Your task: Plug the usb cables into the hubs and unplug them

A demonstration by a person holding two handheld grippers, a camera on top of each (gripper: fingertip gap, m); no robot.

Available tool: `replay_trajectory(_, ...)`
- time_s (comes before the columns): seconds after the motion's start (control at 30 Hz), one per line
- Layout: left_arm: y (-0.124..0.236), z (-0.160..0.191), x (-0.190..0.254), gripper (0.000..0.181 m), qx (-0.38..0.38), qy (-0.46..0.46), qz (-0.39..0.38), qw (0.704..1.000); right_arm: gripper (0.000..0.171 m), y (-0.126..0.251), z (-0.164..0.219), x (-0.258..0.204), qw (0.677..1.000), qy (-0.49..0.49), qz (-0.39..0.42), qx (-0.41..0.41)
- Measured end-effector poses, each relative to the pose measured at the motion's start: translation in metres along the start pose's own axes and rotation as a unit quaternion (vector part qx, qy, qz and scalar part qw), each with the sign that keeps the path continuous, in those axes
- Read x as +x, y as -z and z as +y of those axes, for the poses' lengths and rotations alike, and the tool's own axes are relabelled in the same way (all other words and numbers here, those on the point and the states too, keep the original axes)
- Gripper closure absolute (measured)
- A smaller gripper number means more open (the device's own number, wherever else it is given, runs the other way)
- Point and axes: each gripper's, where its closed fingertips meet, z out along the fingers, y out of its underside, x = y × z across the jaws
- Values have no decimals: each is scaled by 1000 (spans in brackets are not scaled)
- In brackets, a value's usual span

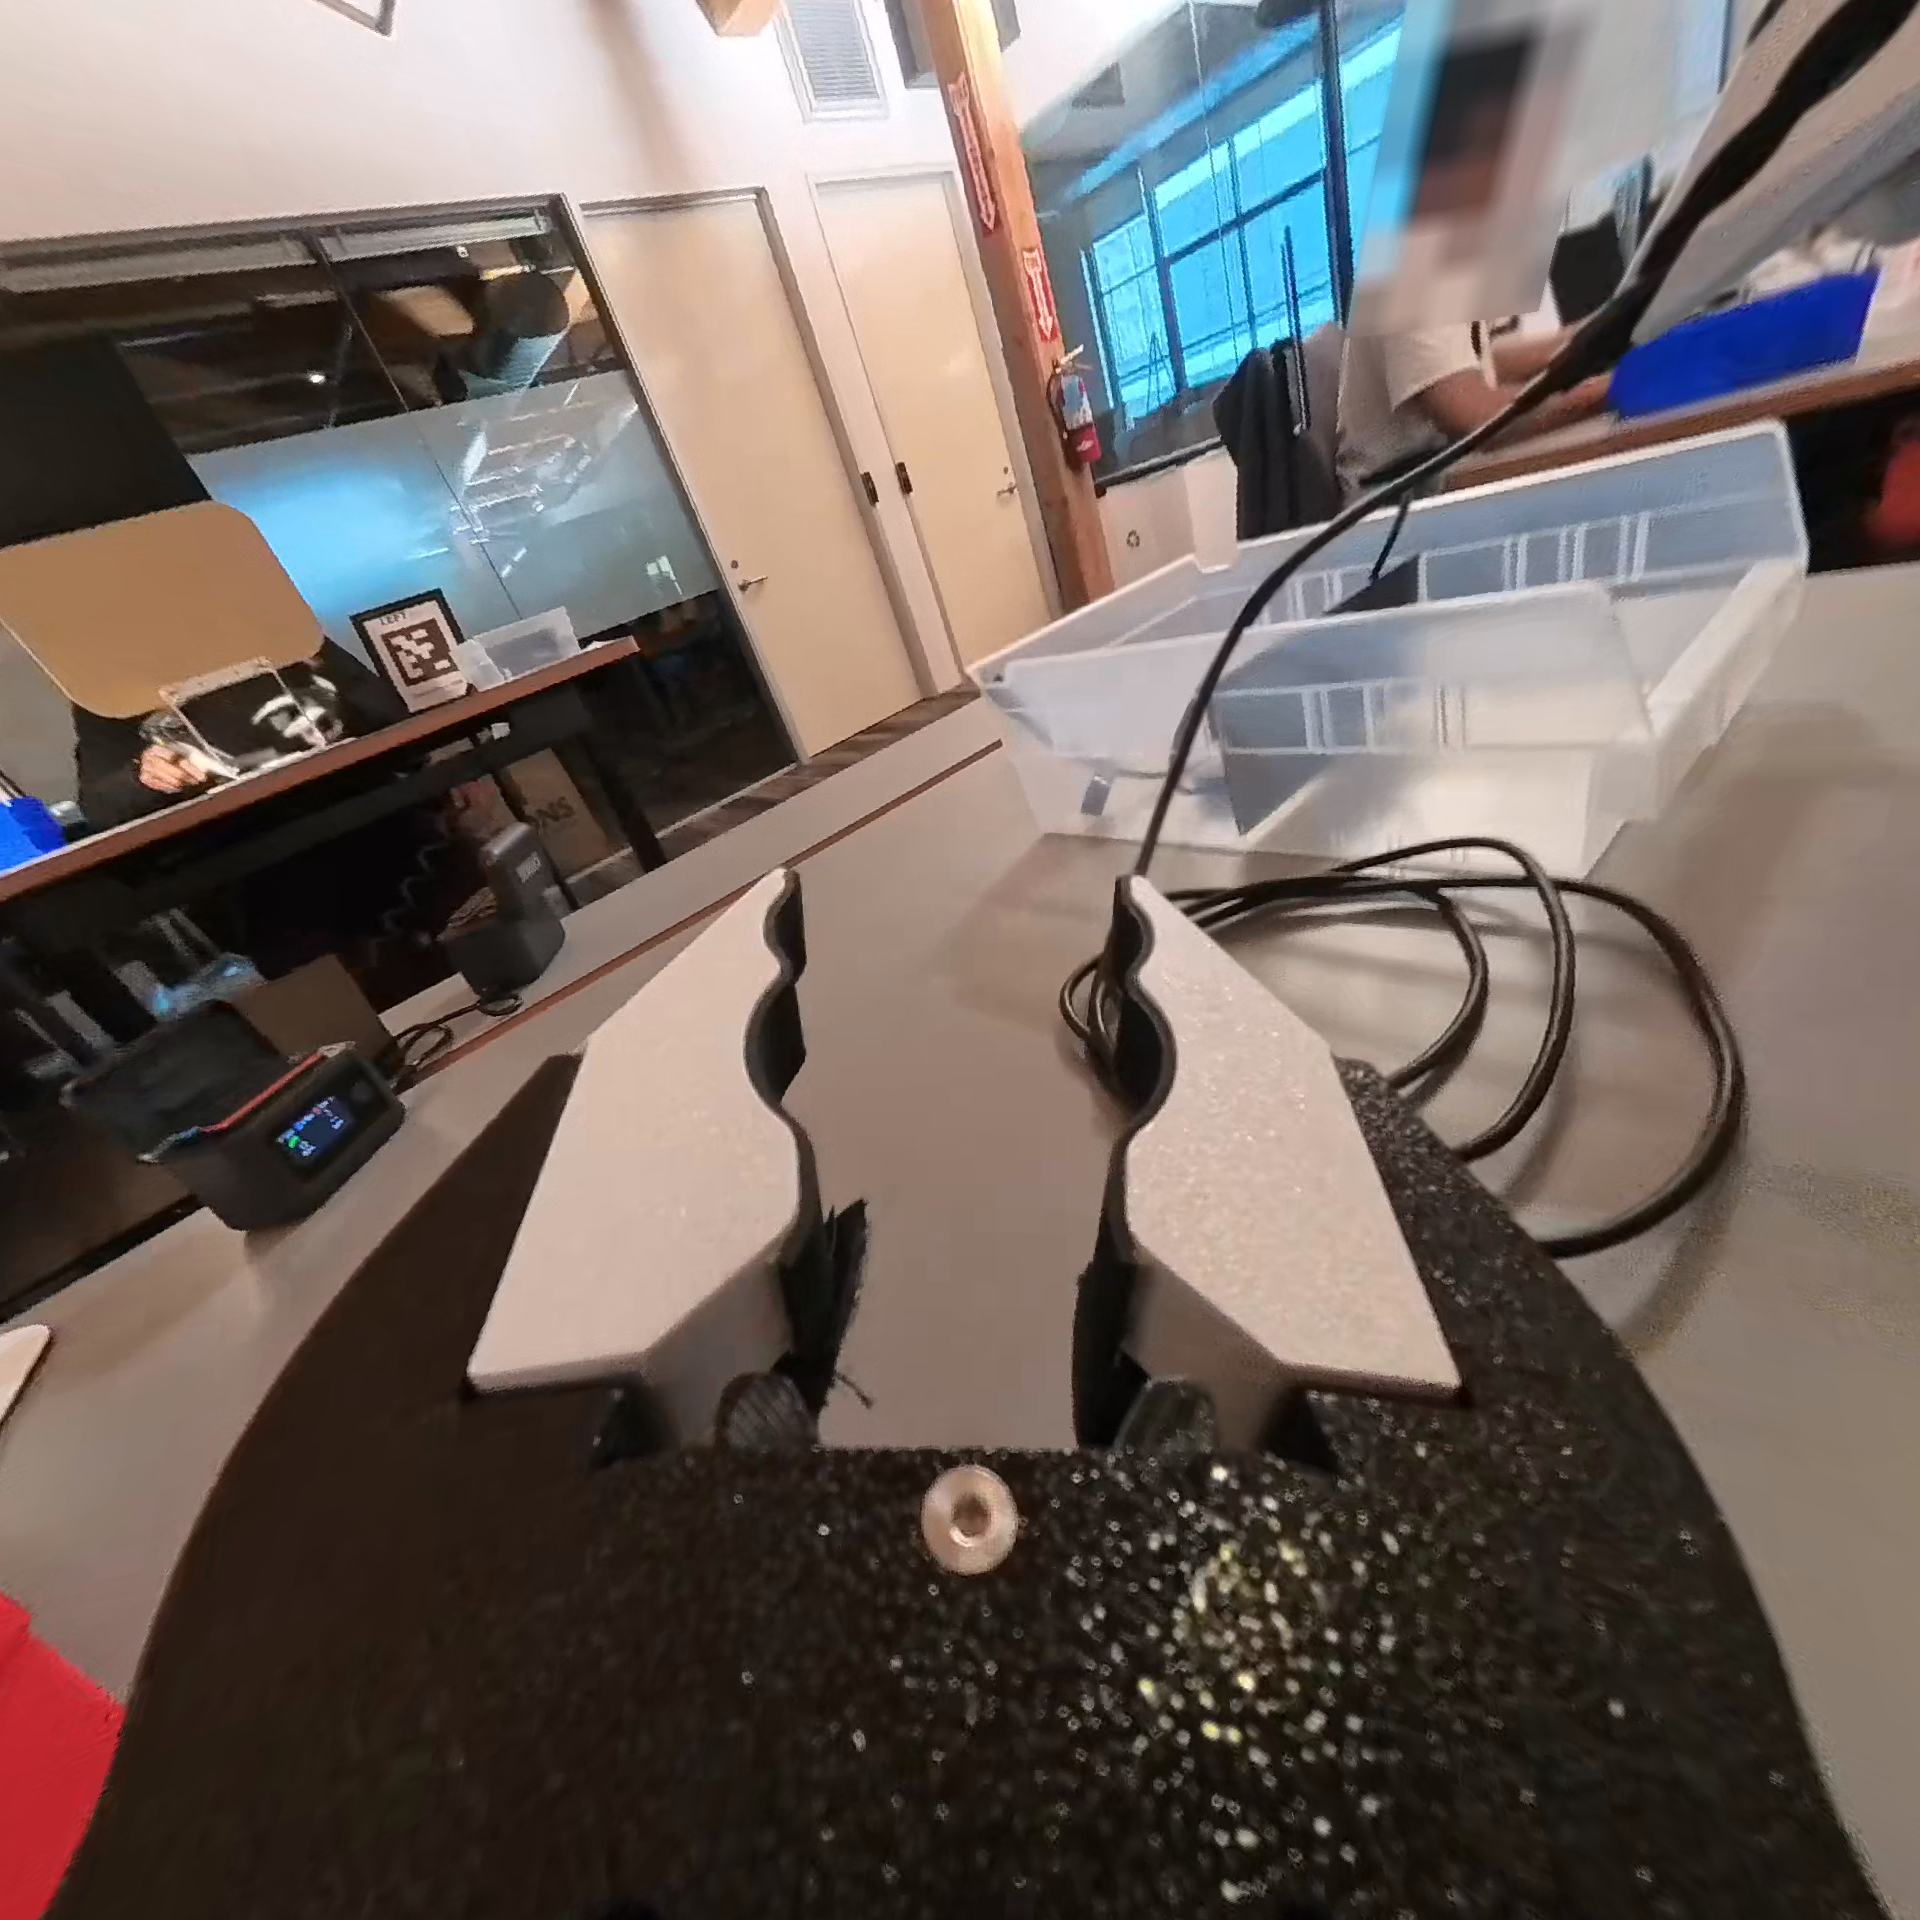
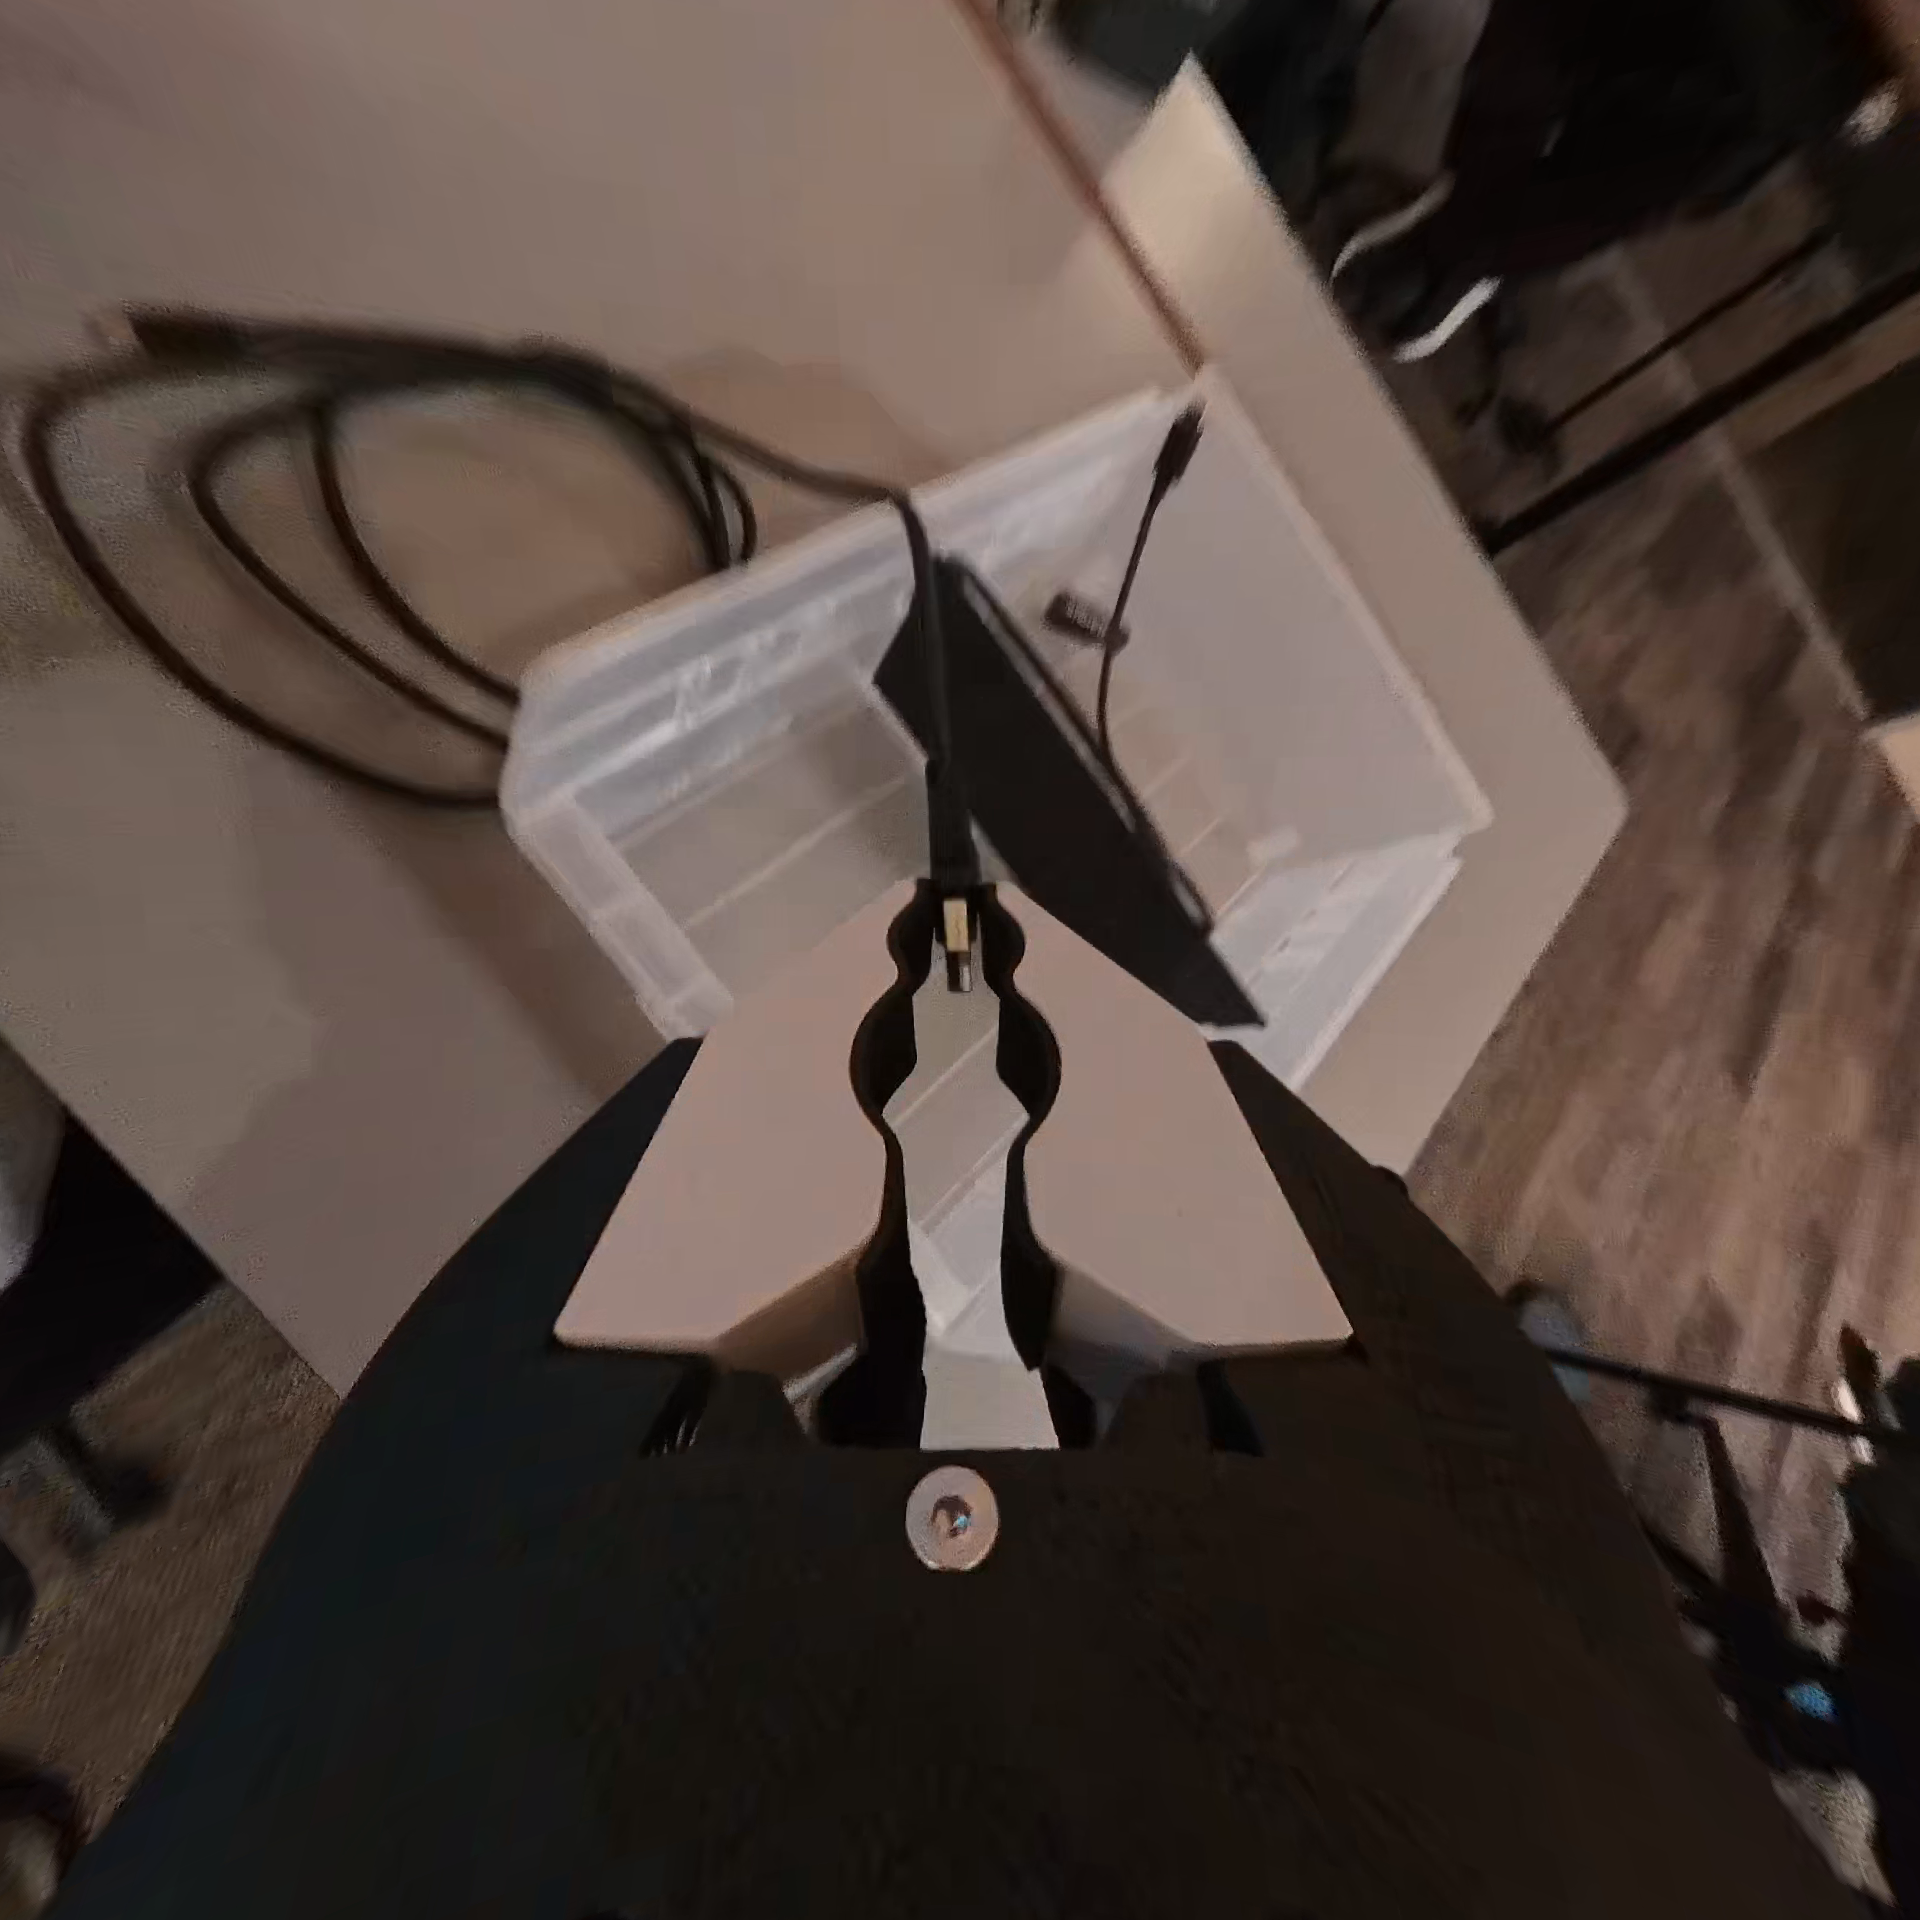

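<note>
The right gripper (image 2: 958, 925) has its jaws nearly closed on the USB plug (image 2: 958, 948), high above the clear plastic bin (image 2: 665, 727) on the worktop (image 2: 260, 883). The black hub (image 2: 1049, 821) seems to hang beside it, tilted over the bin. The left gripper (image 1: 961, 914) stands with jaws wide and empty, near the coiled black cable (image 1: 1538, 1039). The cable is light and soft, so I think the stiff plug body is the best place to hold.
</note>
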Motion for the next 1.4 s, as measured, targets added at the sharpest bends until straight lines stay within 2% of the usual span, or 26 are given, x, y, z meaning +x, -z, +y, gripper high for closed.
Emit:
replay_trajectory(0.1, 0, 5, 1, 125, -15, -33, -8, 999, 164, -20, 29, -8, 999, -4, -22, -38)
replay_trajectory(0.3, 0, 14, -7, 126, -26, -9, -18, 999, 164, -35, 42, -13, 997, 23, -40, -57)
replay_trajectory(0.47, -8, 27, -12, 127, -51, -1, -15, 999, 164, -52, 59, -6, 992, 43, -39, -112)
replay_trajectory(0.57, -12, 34, -12, 128, -69, 6, -9, 998, 164, -67, 68, -11, 988, 28, -71, -137)
replay_trajectory(0.6, -12, 33, -12, 128, -68, 4, -8, 998, 159, -71, 70, -14, 985, 18, -88, -145)
replay_trajectory(0.67, -11, 32, -11, 129, -65, 0, -7, 998, 132, -74, 70, -15, 984, 3, -100, -150)
replay_trajectory(0.73, -11, 32, -11, 129, -64, 1, -7, 998, 114, -70, 66, -7, 984, -12, -92, -150)
replay_trajectory(0.8, -10, 31, -11, 129, -62, 4, -7, 998, 105, -58, 51, 5, 989, -14, -66, -129)
replay_trajectory(0.87, -10, 30, -11, 129, -60, 6, -7, 998, 99, -42, 16, 10, 996, -8, -51, -70)
replay_trajectory(1.0, -7, 26, -10, 129, -57, 1, -13, 998, 81, -22, -83, -44, 986, 30, -139, 82)
replay_trajectory(1.1, -4, 20, -11, 130, -42, 14, -14, 999, 70, -37, -115, -111, 967, 77, -229, 87)
replay_trajectory(1.23, 3, 13, -15, 130, -24, 31, -23, 999, 69, -82, -96, -189, 946, 122, -299, 1)
replay_trajectory(1.4, 7, 6, -14, 130, -8, 31, -23, 999, 73, -124, -57, -225, 932, 92, -336, -101)
